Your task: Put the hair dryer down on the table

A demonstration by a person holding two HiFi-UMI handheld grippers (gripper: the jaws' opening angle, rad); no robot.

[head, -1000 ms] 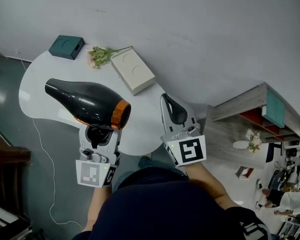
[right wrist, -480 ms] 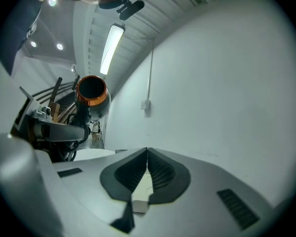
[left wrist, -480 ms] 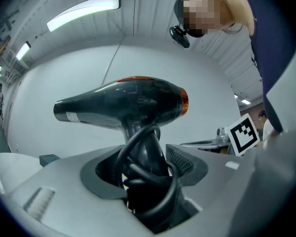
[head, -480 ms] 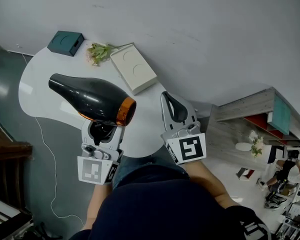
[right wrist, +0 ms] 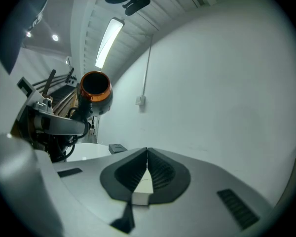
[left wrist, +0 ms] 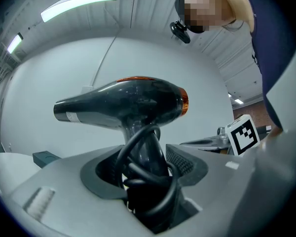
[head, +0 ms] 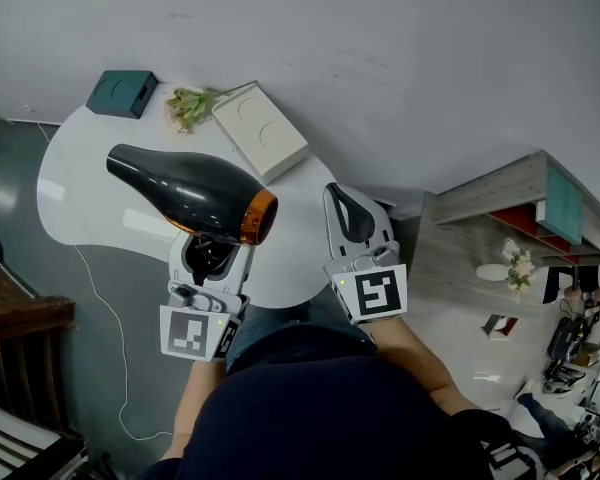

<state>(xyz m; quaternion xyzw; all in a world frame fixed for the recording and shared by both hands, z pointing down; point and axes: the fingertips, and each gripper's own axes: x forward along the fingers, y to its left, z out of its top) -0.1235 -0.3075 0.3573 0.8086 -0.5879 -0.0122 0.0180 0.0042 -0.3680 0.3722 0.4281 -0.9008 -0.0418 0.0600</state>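
**Hair dryer held over the table.** The left gripper pinches the handle and coiled cord of the hair dryer. The barrel lies level, nozzle to the left, apparently clear above the near part of the white table. The right gripper, jaws pressed together on nothing, hovers just beside it. A teal box, a cream box and flowers lie along the far edge. Lowering and release are not yet done.

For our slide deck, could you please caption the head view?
Left gripper holds a black hair dryer by its handle above the white table; right gripper shut, empty.
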